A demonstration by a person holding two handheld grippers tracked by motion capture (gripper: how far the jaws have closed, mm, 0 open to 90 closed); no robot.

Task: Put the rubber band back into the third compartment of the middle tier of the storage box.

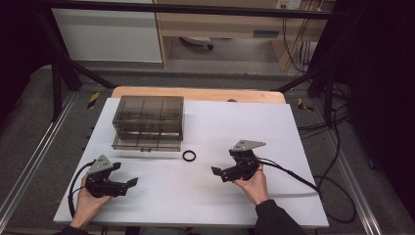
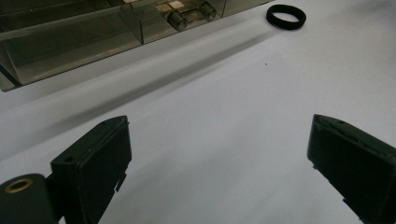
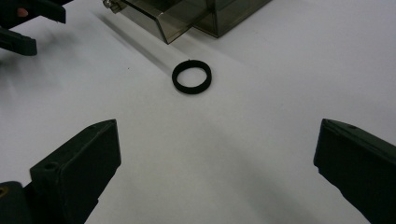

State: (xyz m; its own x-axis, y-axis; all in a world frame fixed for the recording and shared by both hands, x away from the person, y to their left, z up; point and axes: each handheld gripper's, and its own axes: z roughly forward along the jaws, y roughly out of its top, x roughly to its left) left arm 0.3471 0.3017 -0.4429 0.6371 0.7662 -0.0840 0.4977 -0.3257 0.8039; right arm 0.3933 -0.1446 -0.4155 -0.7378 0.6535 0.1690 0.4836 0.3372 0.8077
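Observation:
A small black ring (image 1: 189,155) lies flat on the white table top, just in front of a smoky see-through drawer box (image 1: 148,122). The box's lower drawer (image 1: 147,141) is pulled out a little. The ring (image 2: 286,16) and the drawer front (image 2: 70,46) appear far ahead in the left gripper view. My left gripper (image 1: 131,182) rests open at the near left, nothing between its jaws. My right gripper (image 1: 216,172) is open too, near right of the ring (image 3: 192,77), pointing left toward it with its jaws wide apart.
The white board (image 1: 274,127) covers a wooden table. Cables (image 1: 298,178) trail from the right gripper across the near right. The other gripper (image 3: 23,23) shows in the top left of the right gripper view. A black frame and floor rails surround the table.

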